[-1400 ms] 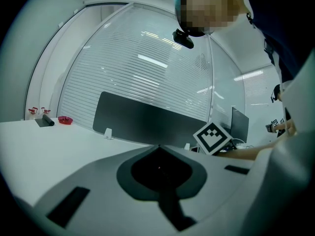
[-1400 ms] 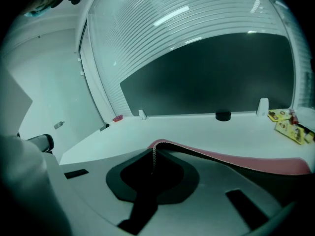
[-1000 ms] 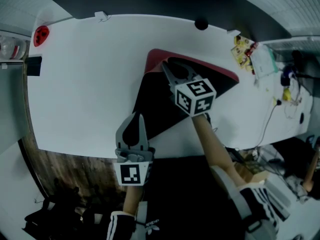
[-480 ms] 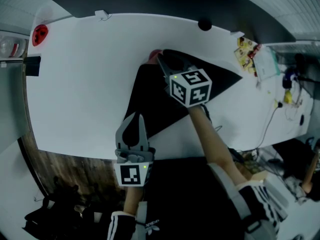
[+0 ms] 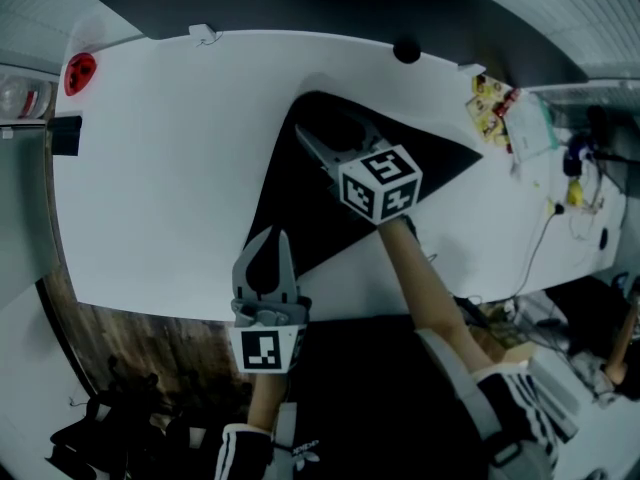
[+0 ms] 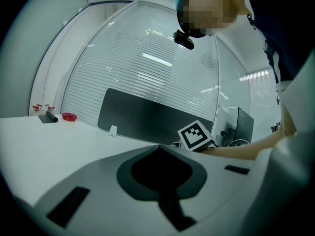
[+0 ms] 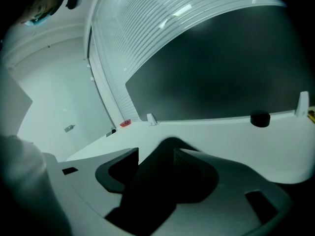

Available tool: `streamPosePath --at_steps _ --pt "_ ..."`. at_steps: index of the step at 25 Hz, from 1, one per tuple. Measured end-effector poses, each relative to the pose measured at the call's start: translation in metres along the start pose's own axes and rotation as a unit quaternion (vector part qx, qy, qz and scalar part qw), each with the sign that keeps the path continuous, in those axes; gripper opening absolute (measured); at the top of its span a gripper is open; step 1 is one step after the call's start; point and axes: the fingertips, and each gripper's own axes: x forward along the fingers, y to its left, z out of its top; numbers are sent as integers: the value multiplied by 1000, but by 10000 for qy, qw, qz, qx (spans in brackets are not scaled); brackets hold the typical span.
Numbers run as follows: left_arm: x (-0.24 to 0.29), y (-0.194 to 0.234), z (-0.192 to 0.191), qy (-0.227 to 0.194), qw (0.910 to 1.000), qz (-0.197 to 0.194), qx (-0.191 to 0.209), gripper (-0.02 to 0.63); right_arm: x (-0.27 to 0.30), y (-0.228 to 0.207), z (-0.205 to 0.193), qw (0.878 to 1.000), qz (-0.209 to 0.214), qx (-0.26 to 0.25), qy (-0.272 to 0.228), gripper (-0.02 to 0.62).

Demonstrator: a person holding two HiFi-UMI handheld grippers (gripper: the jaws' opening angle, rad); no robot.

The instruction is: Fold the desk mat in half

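— What is hidden or hard to read here?

— In the head view the right gripper (image 5: 318, 148) and its marker cube (image 5: 380, 183) cover the middle of the mat (image 5: 300, 208), so the surface there cannot be followed. The mat's lower-left end lies behind the left gripper (image 5: 282, 234). The picture is dim. The mat shows only as a flat black wedge on the white table (image 5: 170, 168), and I cannot tell how many layers lie there.

— And from the grippers themselves?

— The right gripper view is half filled by its own jaws. Black mat fills the gap between them and runs off the bottom edge. The left gripper view shows no mat that I can make out, only its own jaws, the table, a dark panel (image 6: 142, 117) and the other gripper's cube.

— Where does the mat sit in the frame?

— It sits at the centre of the head view. It is widest toward the upper right and narrows to the lower left, near the table's front edge.

— And the arms?

— The right forearm (image 5: 425, 278) reaches from the lower right to the centre. Its gripper points to the upper left, low over the mat near the mat's upper-left corner. The jaws stand apart, released, with one ribbed pad bare and the mat showing between them. The left gripper is at bottom centre by the table's front edge, pointing up the frame. Its jaws are clenched tip to tip, with nothing seen between them.
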Motion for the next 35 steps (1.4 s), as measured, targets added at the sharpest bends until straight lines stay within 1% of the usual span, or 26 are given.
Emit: streamPosePath --at_steps 1,4,14,17,18,20,24,27,30,35 --pt "0 0 0 -2 10000 -1 -1 2 1 1 -1 9999 -28 -120 29 206" --pt "0 0 3 -32 10000 3 -13 2 2 1 -4 9993 -140 -333 87 206" --pt "-5 -3 4 -6 10000 11 49 2 0 -3 -2 9998 -115 -144 60 204" --pt "-7 -4 7 -18 9999 4 119 2 -6 -2 3 9997 -113 -228 9 201" --pt "-7 -5 8 -16 9999 -1 144 2 -9 -1 5 9994 -152 -321 -23 186" --pt "-9 -6 13 -57 9998 1 171 2 -16 -1 11 9983 -249 -508 -108 123" --pt "-13 -11 21 -155 9996 2 238 2 -31 1 21 9972 -338 -596 -291 57" --pt "-18 -20 23 -182 9993 -26 323 2 -47 3 28 9965 -393 -601 -438 20" --pt "-25 -30 26 -225 9991 -44 352 2 -68 8 34 9957 -409 -544 -633 5" --pt "-35 -49 30 -344 9985 -76 422 2 -110 17 40 9933 -364 -589 -925 3"
